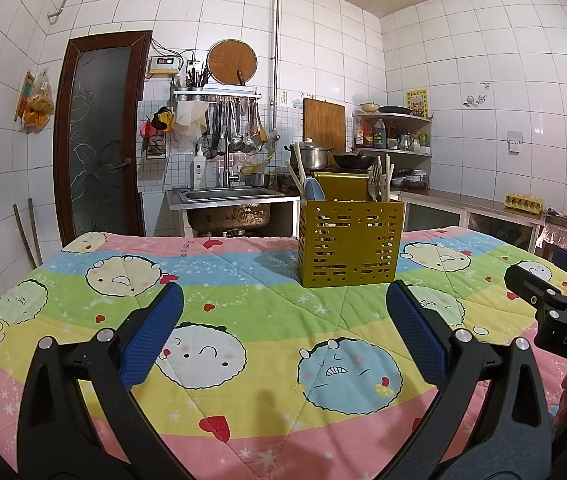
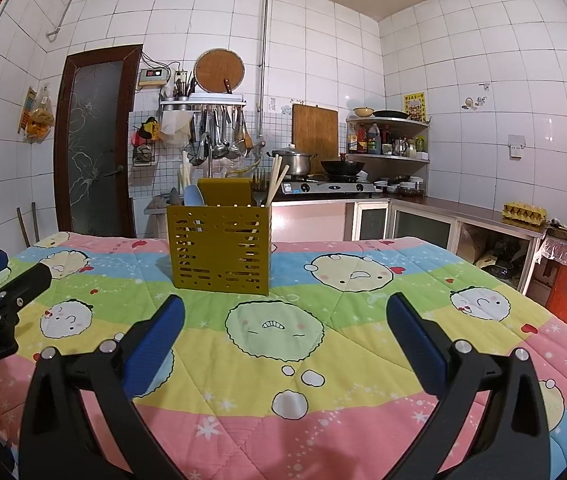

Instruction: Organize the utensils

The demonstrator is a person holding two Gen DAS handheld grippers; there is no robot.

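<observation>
Left gripper: one, jaws spread wide, nothing between them, held over the quilt near me.

Holder: one, yellow, perforated, upright on the quilt at the far side, well apart from both grippers. In the left view it sits ahead and a little right; in the right view, ahead and left.

Contents, left to right: chopsticks in the left compartment, two I can count; one blue spoon; one fork; more pale chopsticks at the right, about three. I cannot tell what lies lower down behind the slots.

Right gripper: one, jaws likewise released and empty, beside the left one.

Loose utensils on the quilt: none that I can see, so I judge the sorting largely done.

Risks, as I judge them: the holder looks light and top-heavy on soft fabric, so a sideways nudge from either gripper could tip it. Thin chopsticks may slip from the pads if pinched off-centre. The two grippers are close and could collide if both reach in.
</observation>
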